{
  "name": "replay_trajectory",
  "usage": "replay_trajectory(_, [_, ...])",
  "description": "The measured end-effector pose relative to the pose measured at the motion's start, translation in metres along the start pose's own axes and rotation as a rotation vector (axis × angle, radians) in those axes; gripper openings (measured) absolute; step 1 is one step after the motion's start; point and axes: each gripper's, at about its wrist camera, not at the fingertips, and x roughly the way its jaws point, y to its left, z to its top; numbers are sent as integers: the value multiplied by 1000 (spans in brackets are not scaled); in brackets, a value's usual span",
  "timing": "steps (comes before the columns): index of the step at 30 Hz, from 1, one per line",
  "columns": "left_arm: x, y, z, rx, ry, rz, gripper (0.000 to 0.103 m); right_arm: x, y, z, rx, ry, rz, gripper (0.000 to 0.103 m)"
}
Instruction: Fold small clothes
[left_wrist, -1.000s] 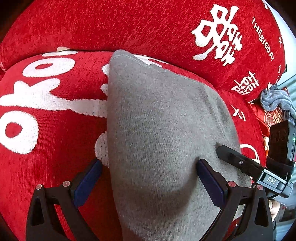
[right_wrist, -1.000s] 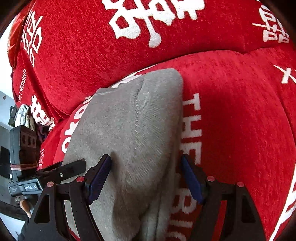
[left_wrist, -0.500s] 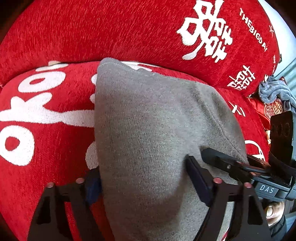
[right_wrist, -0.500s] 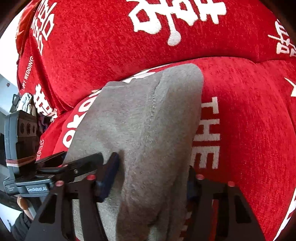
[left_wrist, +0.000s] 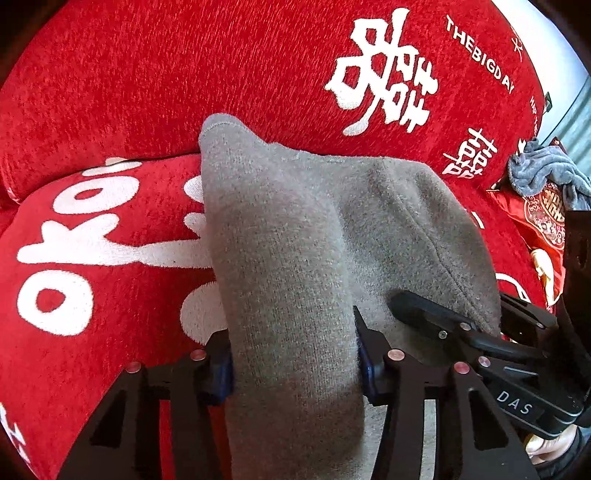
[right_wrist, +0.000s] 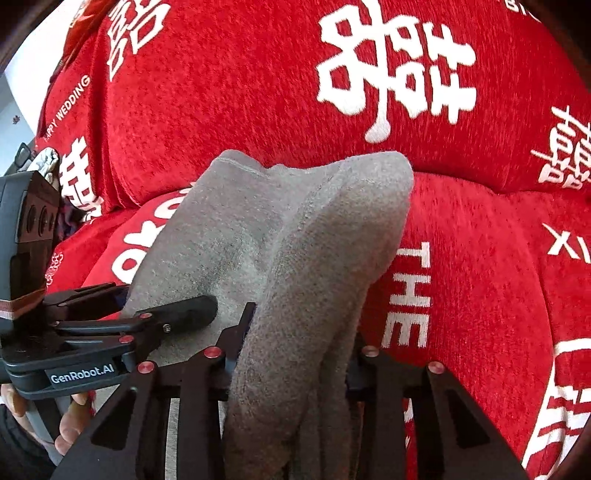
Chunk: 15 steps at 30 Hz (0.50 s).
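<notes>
A red sofa cover (left_wrist: 110, 92) with white lettering and double-happiness signs spreads over seat and backrest. At the far right of the left wrist view, a blue-grey cloth (left_wrist: 543, 171) lies crumpled on a red cushion (left_wrist: 532, 218) with gold pattern.

Right gripper (right_wrist: 295, 354) clamped on gray garment (right_wrist: 295, 236), red sofa cover (right_wrist: 480, 277) beneath

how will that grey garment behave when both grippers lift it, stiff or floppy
Likely floppy: the grey garment bunches and creases between both grippers. Its fuzzy knit probably grips the left gripper and right gripper pads well. It looks light.
</notes>
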Motion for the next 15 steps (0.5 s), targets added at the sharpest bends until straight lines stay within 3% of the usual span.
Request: replay_trajectory(15, [-51,-7,-27,11,-50,36,51,-41,40,-15,-45,-43,-19,38])
